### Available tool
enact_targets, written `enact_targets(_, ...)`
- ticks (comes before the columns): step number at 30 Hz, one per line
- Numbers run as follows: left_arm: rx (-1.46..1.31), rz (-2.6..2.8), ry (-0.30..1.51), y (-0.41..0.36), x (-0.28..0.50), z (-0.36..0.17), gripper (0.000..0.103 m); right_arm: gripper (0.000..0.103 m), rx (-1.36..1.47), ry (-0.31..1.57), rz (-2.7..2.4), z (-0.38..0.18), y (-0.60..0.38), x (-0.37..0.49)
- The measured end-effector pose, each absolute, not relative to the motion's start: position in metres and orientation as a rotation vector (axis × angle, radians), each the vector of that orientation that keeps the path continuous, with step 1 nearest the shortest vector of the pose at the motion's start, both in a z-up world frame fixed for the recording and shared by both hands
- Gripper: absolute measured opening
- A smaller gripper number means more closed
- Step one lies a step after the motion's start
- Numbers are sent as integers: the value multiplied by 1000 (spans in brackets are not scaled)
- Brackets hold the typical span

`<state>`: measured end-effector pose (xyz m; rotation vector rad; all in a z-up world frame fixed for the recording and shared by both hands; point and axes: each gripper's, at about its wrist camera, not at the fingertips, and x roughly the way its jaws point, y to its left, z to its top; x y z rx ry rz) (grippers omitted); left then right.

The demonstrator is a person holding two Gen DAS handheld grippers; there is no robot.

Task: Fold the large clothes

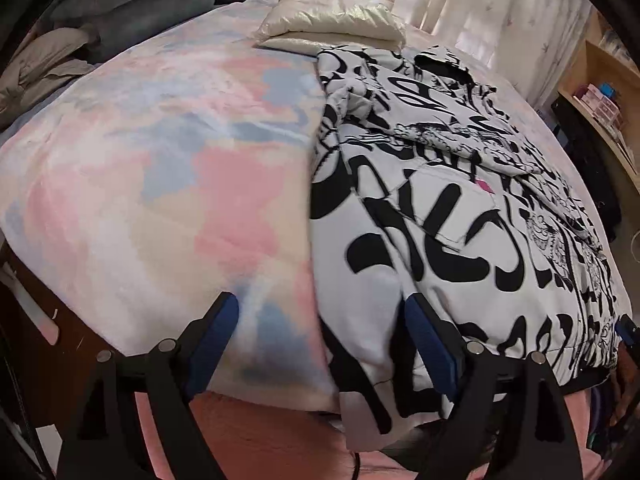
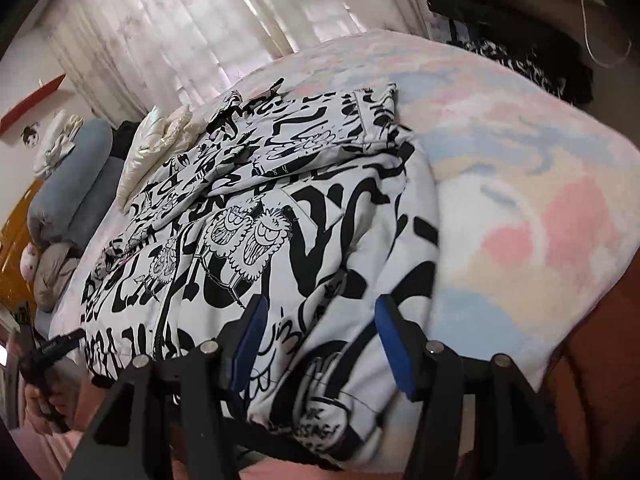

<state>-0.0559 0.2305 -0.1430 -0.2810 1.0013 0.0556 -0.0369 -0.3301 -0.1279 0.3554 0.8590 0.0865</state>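
— What covered the bed?
— A pastel blanket (image 1: 168, 168). A cream puffy jacket (image 1: 332, 20) lay at its far end.
— And left of that?
— Grey-blue bolsters (image 1: 132, 8); sheer curtains (image 2: 180, 20) hung beyond.

Soft daylight comes through the sheer curtains (image 1: 460, 4) behind the bed (image 1: 160, 152), which lies evenly lit with faint shadows. Both fisheye views bow strongly, with black corners. Motion blur smears the printed garment (image 2: 304, 240) near the lower edge.
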Motion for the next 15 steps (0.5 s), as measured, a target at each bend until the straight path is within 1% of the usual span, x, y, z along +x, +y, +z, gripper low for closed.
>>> enact_targets(4, -264, 14, 998, 219, -54, -143, 84, 56, 334, 860, 79, -122, -343, -43)
enact_targets(5, -257, -1, 998, 214, -53, -144, 86, 56, 334, 866, 73, -122, -347, -45)
enact_targets(6, -250, -7, 998, 211, -53, -145, 90, 56, 335, 871, 64, -124, -351, -46)
enact_targets(9, -227, -7, 993, 202, -49, -152, 95, 56, 369, 901, 75, -133, -362, -49)
enact_targets(14, -249, -23, 991, 204, -41, -161, 97, 56, 375, 938, 106, -150, -360, -45)
enact_targets(15, -253, -29, 990, 204, -41, -163, 97, 58, 375, 939, 115, -152, -359, -44)
